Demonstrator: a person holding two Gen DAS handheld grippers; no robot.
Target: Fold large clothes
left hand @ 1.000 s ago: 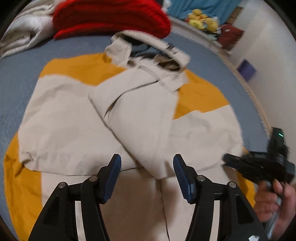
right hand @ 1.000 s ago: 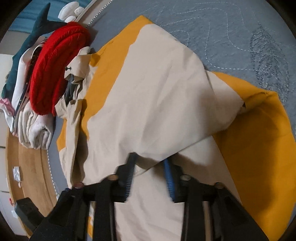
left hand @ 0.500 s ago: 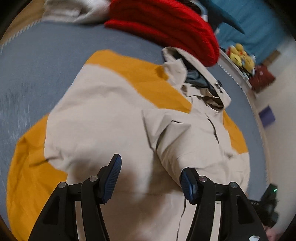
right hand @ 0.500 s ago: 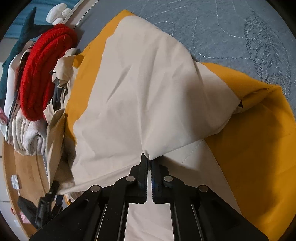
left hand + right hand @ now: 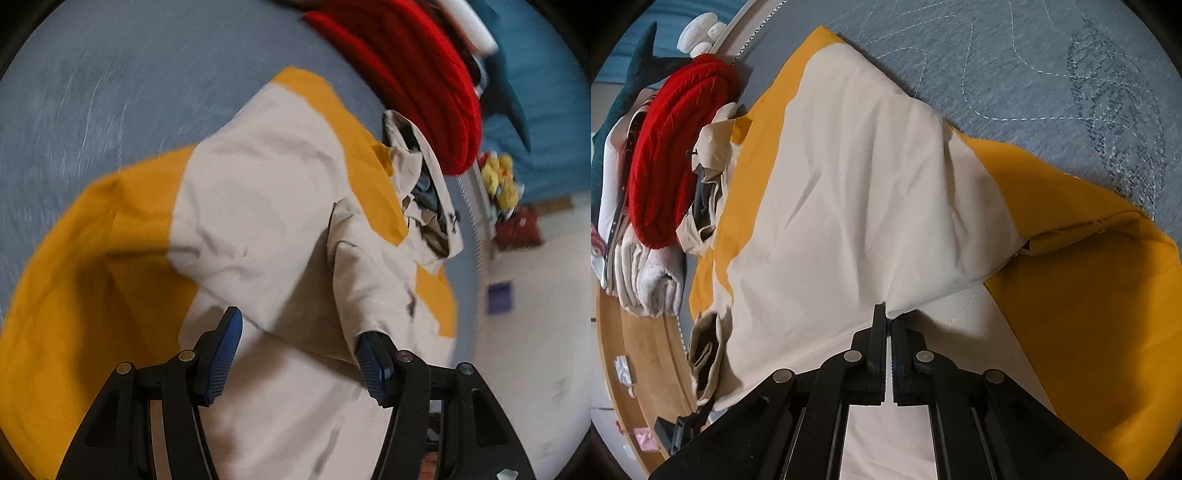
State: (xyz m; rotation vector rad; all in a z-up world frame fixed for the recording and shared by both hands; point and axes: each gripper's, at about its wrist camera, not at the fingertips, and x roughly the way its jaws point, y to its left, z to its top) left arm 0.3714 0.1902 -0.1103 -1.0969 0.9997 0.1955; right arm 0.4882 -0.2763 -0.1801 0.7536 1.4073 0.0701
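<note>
Jacket: a big cream and yellow cloth jacket (image 5: 857,206) lies spread on the blue-grey stitched bed cover (image 5: 1052,66), with one sleeve folded across its front.
Right gripper: the black right gripper (image 5: 888,321) has its jaws pressed together on the edge of the folded cream sleeve.
Left gripper: the black left gripper (image 5: 299,354) with blue pads has its jaws wide apart, holding nothing, above the jacket's front.
Pile: a red knitted woolly thing (image 5: 676,155) sits on folded pale clothes (image 5: 646,280), just beside the jacket's hood (image 5: 424,184).
</note>
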